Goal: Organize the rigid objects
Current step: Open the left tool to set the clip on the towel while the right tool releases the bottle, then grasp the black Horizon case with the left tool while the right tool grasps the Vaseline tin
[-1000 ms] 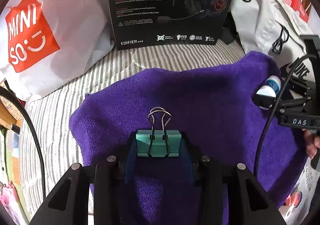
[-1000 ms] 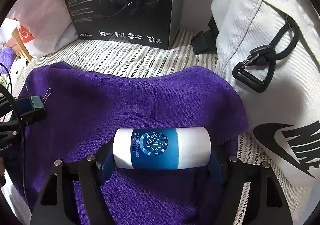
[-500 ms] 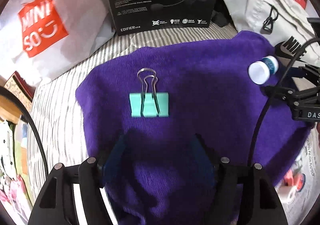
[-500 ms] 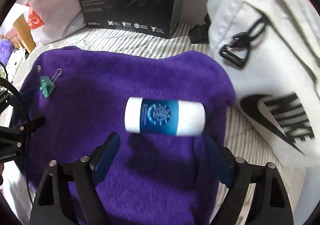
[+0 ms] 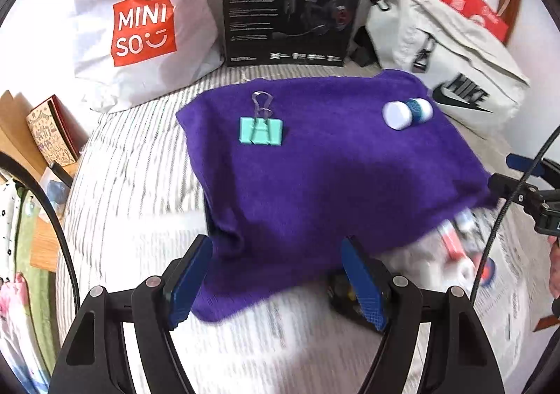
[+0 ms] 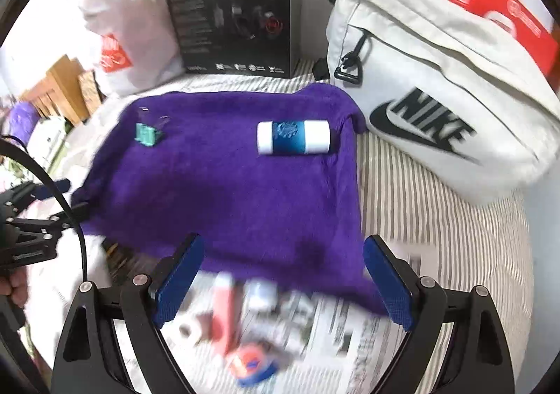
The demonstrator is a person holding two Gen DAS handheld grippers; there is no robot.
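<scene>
A teal binder clip lies on the far left of a purple towel. A white and blue cylinder lies on its side at the towel's far right. My left gripper hangs over the towel's near edge, jaws opening, nothing between them. My right gripper is also drawn back to the near edge, jaws opening and empty. Each gripper shows at the side of the other's view.
A black headset box, a white shopping bag and a white sling bag stand behind the towel on a striped bed. Blurred small items lie on newspaper near the front. A dark object sits by the left gripper.
Both grippers let go and pulled back and up: the clip and the cylinder now rest on the towel, far from the opened jaws.
</scene>
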